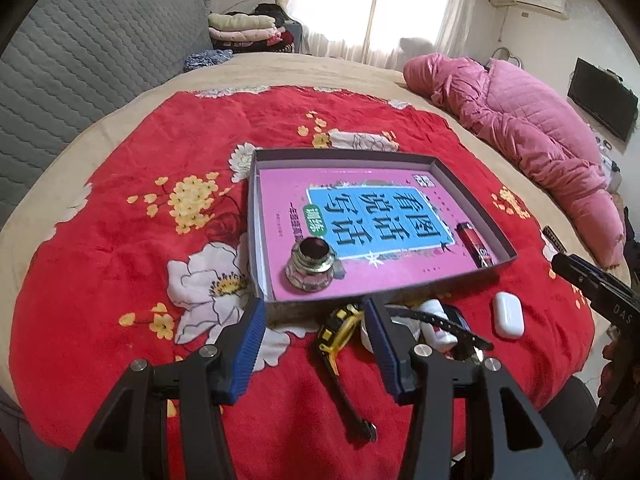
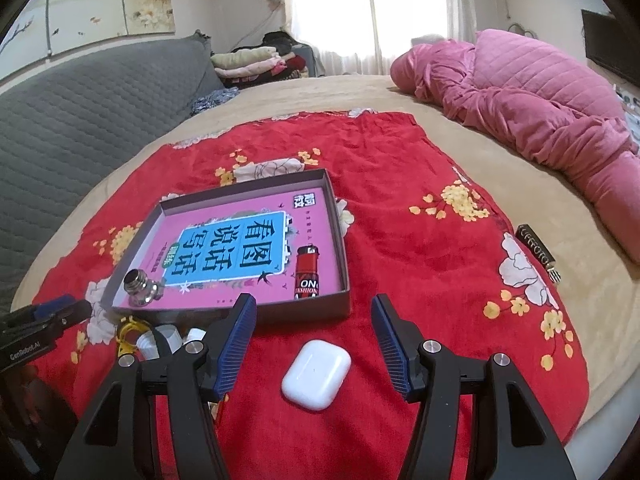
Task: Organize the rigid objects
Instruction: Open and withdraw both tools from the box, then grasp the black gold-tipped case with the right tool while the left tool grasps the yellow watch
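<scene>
Shallow grey box [image 1: 472, 184] sits mid-blanket on the red flowered blanket [image 1: 120, 248] and reads as the collection tray: a pink book [image 1: 288, 200] lines its floor, with a glass ink bottle [image 1: 310, 266] at the near left corner and a red lighter [image 1: 474, 245] along the right wall, so those look sorted already. Leftovers are bunched just outside the near wall, within easy reach: yellow-black tape measure [image 1: 338, 326], a black strap [image 1: 436, 320] draped over a small white bottle [image 1: 434, 330], and a white earbud case [image 2: 316, 374] lying apart on bare blanket to the right. A small dark tag-like item [image 2: 536, 246] lies well off near the blanket's right edge, can't tell what it is. Left gripper [image 1: 316, 318] pitched steeply down, jaws roughly half open and empty, the tape measure lying between the pads without contact, likely its next pick. Right gripper [image 2: 314, 312] at a similar downward pitch, jaws wide and empty, lined up on the earbud case, which sits between the fingers lower in frame, no pad on it. Both hover side by side at the near edge, each tool visible at the margin of the other's view. Judgement: partway through, four or so items left to box
</scene>
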`<state>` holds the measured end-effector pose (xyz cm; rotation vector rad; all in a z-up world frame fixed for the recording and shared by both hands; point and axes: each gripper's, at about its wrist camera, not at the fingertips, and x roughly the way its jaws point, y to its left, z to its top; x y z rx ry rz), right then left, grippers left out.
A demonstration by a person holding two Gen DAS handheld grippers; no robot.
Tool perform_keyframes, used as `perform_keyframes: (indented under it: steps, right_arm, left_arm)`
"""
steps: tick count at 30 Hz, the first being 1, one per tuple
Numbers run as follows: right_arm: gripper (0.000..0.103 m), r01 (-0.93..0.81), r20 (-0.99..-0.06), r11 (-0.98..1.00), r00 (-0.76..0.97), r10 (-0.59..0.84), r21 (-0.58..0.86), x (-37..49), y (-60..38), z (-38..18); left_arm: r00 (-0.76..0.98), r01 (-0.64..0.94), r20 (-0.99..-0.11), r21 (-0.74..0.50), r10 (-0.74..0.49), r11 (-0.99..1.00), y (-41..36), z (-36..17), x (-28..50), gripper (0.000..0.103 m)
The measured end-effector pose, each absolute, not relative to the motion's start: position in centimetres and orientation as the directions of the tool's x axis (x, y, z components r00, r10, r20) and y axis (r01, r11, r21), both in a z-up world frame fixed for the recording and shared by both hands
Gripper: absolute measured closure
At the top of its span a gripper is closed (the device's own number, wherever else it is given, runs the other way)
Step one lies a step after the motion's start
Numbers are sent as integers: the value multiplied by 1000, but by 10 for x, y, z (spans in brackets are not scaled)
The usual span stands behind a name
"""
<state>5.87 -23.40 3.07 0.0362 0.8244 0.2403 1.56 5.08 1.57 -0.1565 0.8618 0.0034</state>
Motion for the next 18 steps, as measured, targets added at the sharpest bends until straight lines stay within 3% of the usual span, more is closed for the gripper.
perform_keyframes:
  steps: [18]
  right_arm:
    - [41,-320,-784,941,555,277,107,34,-200,10]
  left_arm:
    - [602,-43,-796,-121,-70,992,40,1,11,52]
